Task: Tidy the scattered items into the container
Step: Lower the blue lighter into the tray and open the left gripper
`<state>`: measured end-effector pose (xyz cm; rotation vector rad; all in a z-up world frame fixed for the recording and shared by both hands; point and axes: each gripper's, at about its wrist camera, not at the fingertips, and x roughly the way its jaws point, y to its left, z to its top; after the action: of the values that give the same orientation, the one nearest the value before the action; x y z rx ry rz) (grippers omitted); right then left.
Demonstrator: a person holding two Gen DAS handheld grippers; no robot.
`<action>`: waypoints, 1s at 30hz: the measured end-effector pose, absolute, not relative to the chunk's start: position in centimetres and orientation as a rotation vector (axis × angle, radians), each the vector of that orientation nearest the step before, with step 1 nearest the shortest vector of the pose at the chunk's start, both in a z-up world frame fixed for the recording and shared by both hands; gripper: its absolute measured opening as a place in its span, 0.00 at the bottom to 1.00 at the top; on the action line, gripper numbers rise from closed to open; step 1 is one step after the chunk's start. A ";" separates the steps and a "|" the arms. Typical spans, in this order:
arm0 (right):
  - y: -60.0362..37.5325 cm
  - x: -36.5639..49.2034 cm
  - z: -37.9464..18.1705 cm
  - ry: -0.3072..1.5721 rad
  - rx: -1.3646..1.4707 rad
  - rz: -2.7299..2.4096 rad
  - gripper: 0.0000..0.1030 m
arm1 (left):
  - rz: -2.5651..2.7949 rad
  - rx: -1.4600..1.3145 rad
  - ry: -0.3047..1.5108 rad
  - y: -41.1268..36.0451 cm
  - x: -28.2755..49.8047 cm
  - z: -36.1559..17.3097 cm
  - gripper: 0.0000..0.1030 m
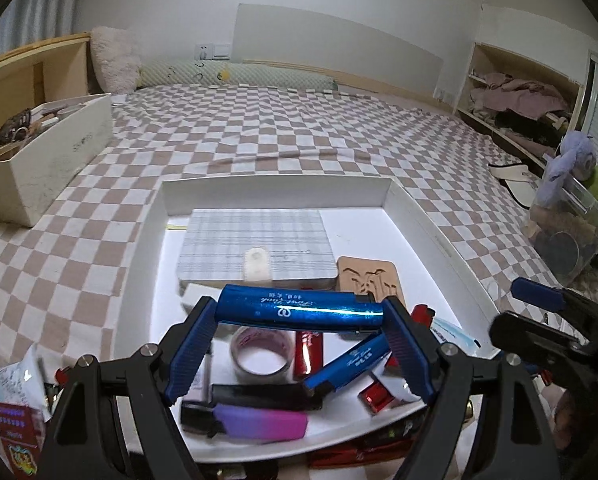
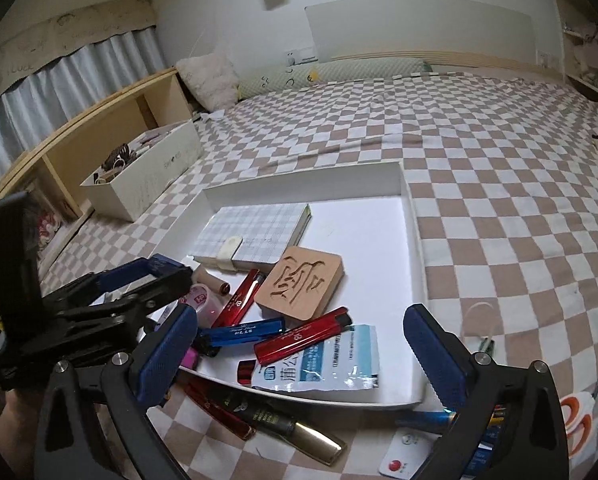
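Left gripper [image 1: 299,344]: above the white tray [image 1: 427,216], fingers clamped on a blue lighter [image 1: 299,310]
Right gripper [image 2: 303,356]: fingers apart, holding nothing
Lighter writing: cursive script, unreadable

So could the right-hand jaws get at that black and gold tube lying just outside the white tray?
Probably yes. The right gripper is open and empty, and the black and gold tube lies uncovered on the bedspread, just before the white tray, with nothing on top.
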<state>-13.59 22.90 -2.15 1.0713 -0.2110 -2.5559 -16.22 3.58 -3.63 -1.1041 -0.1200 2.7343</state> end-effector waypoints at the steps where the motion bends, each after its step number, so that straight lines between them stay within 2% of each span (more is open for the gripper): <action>1: 23.1 -13.6 -2.1 -0.218 1.070 -2.557 1.00 | 2.726 -1.116 -0.117 3.8 -16.6 -3.7 0.80; 14: 24.1 -13.7 -2.6 -0.264 1.079 -2.547 1.00 | 2.691 -1.243 -0.126 4.0 -20.0 -4.7 0.81; 16: 23.9 -13.7 -2.6 -0.256 1.080 -2.543 1.00 | 2.686 -1.246 -0.148 3.8 -20.1 -4.8 0.83; 18: 23.8 -13.7 -2.7 -0.251 1.081 -2.543 1.00 | 2.688 -1.244 -0.155 3.7 -20.0 -4.8 0.91; 30: 23.5 -13.1 -2.4 -0.230 1.089 -2.558 1.00 | 2.699 -1.212 -0.170 3.3 -18.8 -3.7 0.91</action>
<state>-13.14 23.47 -2.44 1.0887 -0.2302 -2.5584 -18.79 3.31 -3.73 -1.2118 -0.1698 2.6985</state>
